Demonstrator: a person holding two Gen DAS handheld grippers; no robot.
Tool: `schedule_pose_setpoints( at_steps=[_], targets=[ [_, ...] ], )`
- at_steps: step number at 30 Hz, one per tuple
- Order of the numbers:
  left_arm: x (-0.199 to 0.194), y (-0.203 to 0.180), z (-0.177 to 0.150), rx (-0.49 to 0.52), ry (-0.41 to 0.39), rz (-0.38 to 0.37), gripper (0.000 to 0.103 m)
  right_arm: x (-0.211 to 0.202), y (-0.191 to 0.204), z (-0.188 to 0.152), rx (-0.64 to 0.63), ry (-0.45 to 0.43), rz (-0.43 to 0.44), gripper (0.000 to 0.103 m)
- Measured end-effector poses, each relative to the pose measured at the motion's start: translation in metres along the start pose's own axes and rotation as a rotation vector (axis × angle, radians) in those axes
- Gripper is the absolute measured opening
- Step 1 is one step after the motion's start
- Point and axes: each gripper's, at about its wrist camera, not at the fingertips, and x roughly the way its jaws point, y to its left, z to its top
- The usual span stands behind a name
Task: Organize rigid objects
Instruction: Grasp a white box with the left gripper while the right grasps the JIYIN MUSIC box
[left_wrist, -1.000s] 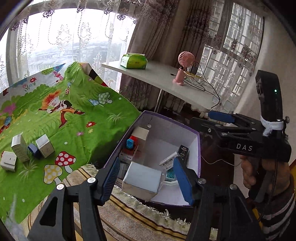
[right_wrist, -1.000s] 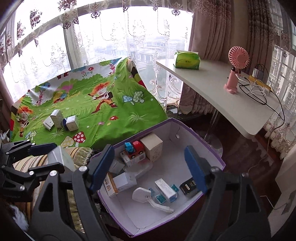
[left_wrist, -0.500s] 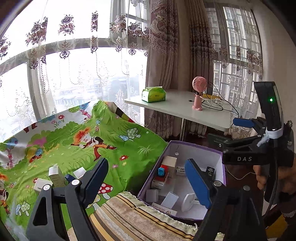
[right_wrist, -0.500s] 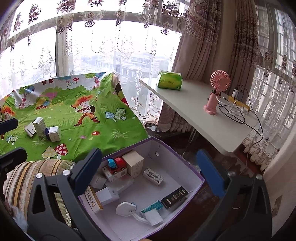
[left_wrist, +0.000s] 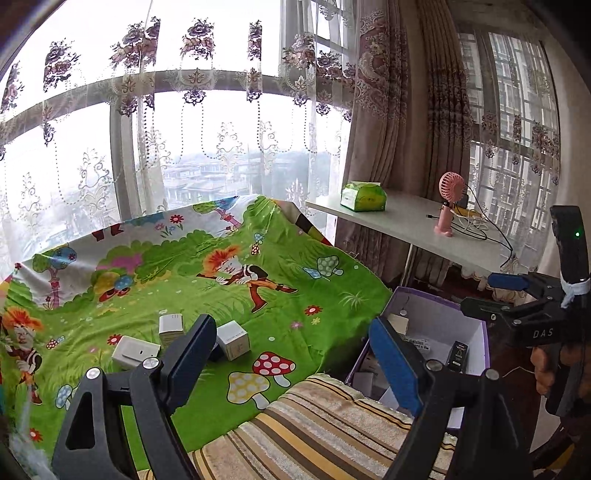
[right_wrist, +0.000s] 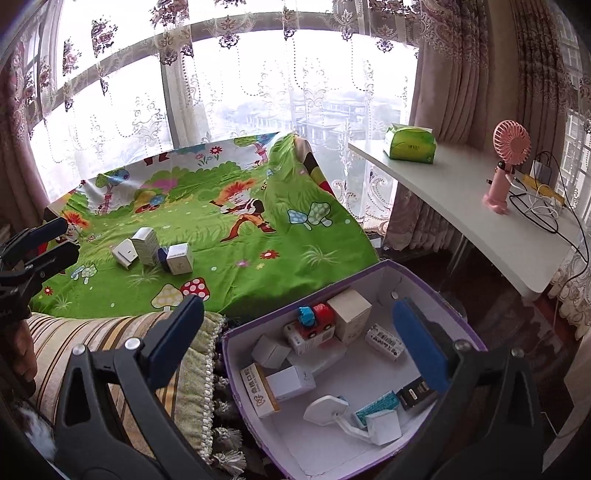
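Observation:
A purple-edged white box on the floor holds several small cartons, a red and blue toy car and a white plastic piece. It also shows in the left wrist view. Small white boxes lie on the green cartoon cloth. My left gripper is open and empty above the striped cushion, facing those boxes. My right gripper is open and empty above the purple box.
A striped cushion lies between cloth and box. A white desk at right carries a green tissue pack, a pink fan and cables. Curtained windows stand behind.
My left gripper let a white box fall into the purple box, then rose and swung left toward the green cloth. My right gripper lifted a little above the box.

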Motion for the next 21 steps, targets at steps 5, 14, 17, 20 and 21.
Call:
schedule_pose_setpoints(
  at_steps=[5, 14, 17, 20, 21],
  targets=[
    [0.005, 0.036, -0.009, -0.066, 0.041, 0.054, 0.086, 0.017, 0.016, 0.005, -0.012, 0.024, 0.05, 0.103],
    [0.023, 0.085, -0.009, -0.135, 0.103, 0.137, 0.086, 0.053, 0.042, 0.021, -0.019, 0.066, 0.109, 0.103],
    [0.042, 0.099, -0.005, -0.139, 0.132, 0.156, 0.086, 0.069, 0.054, 0.028, -0.026, 0.076, 0.127, 0.103],
    [0.067, 0.109, -0.002, -0.151, 0.166, 0.164, 0.086, 0.085, 0.066, 0.035, -0.043, 0.086, 0.149, 0.103],
    [0.077, 0.112, -0.002, -0.154, 0.183, 0.169, 0.086, 0.091, 0.071, 0.037, -0.049, 0.088, 0.156, 0.103]
  ],
)
